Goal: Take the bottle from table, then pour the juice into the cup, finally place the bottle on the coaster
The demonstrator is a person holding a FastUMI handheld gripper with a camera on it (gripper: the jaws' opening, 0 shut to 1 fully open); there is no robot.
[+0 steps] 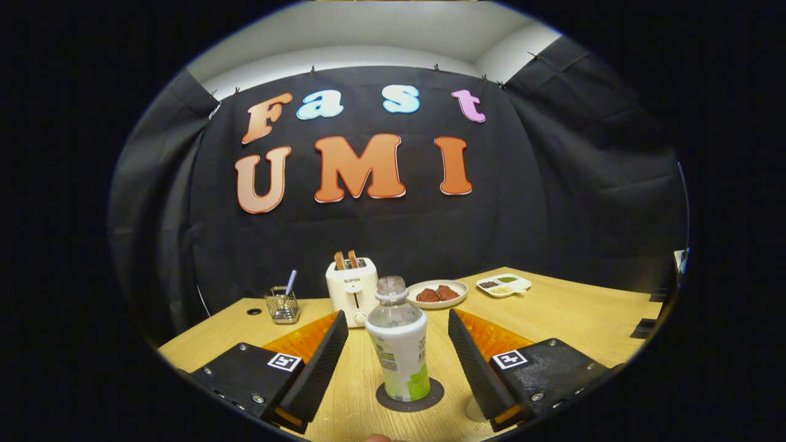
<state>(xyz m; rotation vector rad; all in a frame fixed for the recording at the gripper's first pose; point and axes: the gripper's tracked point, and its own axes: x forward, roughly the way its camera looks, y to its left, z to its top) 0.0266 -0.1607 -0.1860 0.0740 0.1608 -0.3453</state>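
Your gripper (398, 353) stands spread, both fingers clear of the juice bottle (399, 353) upright on the coaster (430, 399); clip it while backing away and it topples.

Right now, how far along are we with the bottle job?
Looks nearly finished: the bottle stands upright on the coaster, uncapped and mostly clear inside. The gripper is open, fingers either side of the bottle, not pressing it. Whether juice was poured can't be confirmed. What's left looks like backing away.
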